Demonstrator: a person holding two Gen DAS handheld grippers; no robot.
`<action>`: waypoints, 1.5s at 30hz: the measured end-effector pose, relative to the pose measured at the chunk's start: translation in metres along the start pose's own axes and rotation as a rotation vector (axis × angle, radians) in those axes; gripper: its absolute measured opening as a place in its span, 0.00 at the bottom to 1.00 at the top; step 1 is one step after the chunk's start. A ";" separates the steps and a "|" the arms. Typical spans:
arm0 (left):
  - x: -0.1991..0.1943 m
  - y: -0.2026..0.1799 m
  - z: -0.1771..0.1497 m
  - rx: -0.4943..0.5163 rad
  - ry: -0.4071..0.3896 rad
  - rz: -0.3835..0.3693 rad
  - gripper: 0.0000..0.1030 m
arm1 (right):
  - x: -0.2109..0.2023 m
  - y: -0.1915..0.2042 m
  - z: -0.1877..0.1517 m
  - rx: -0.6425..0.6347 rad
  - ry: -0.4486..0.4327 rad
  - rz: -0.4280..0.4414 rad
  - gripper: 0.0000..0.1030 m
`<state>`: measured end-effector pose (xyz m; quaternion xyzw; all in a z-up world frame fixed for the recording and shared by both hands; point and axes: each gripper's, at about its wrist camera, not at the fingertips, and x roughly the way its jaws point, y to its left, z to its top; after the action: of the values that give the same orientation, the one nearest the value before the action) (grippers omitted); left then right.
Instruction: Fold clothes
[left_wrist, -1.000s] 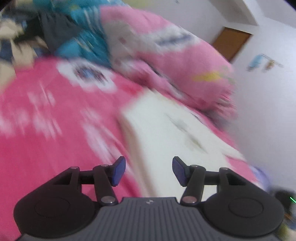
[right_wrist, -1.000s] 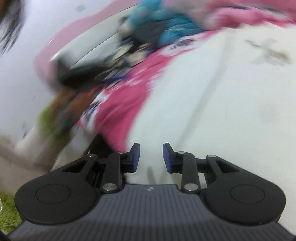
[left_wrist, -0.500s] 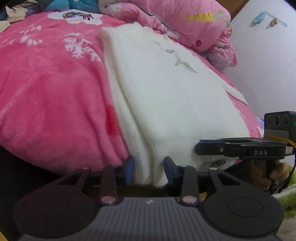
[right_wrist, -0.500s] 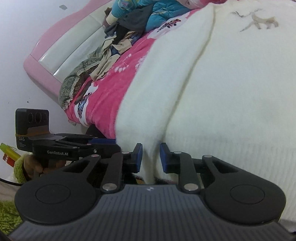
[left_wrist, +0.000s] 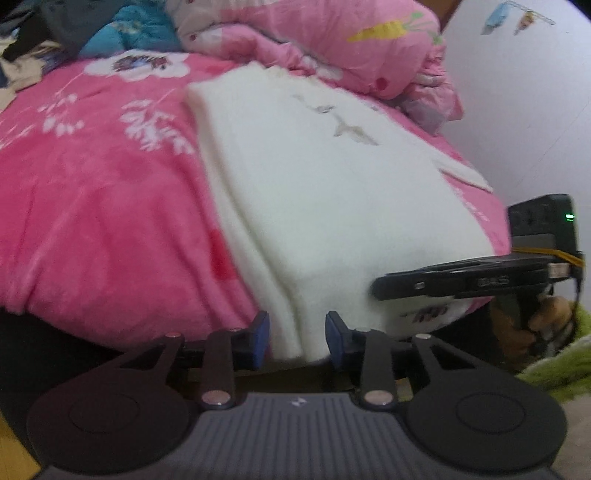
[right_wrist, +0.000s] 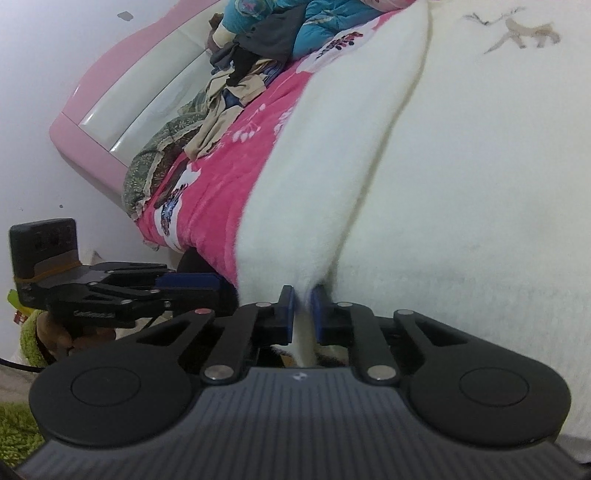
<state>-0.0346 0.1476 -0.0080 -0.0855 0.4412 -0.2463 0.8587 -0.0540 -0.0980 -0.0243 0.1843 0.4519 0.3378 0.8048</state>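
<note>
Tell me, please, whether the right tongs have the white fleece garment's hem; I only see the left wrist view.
Observer: Yes, the right tongs are closing with the white fleece garment hem between their blue pads.
Operator: Thank you. What lies past the pink floral blanket on your side?
Observer: A pink and cream padded headboard, with a pile of loose clothes beside it.

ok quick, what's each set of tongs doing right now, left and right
Left tongs: closed on the near hem of the white sweater.
Right tongs: closing, pads pinching a fold of the same sweater's hem.
</note>
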 end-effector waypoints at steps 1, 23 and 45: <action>0.005 -0.002 0.002 0.004 0.006 -0.002 0.33 | 0.001 -0.001 0.000 0.005 0.004 0.002 0.11; 0.026 0.018 0.003 -0.083 0.040 -0.035 0.07 | 0.037 0.022 0.015 -0.056 -0.014 -0.003 0.07; -0.003 -0.014 0.086 0.166 0.014 0.041 0.52 | 0.059 -0.008 0.073 -0.010 -0.143 -0.052 0.55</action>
<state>0.0280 0.1312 0.0510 -0.0030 0.4270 -0.2648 0.8646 0.0324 -0.0613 -0.0268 0.1921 0.3964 0.3047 0.8445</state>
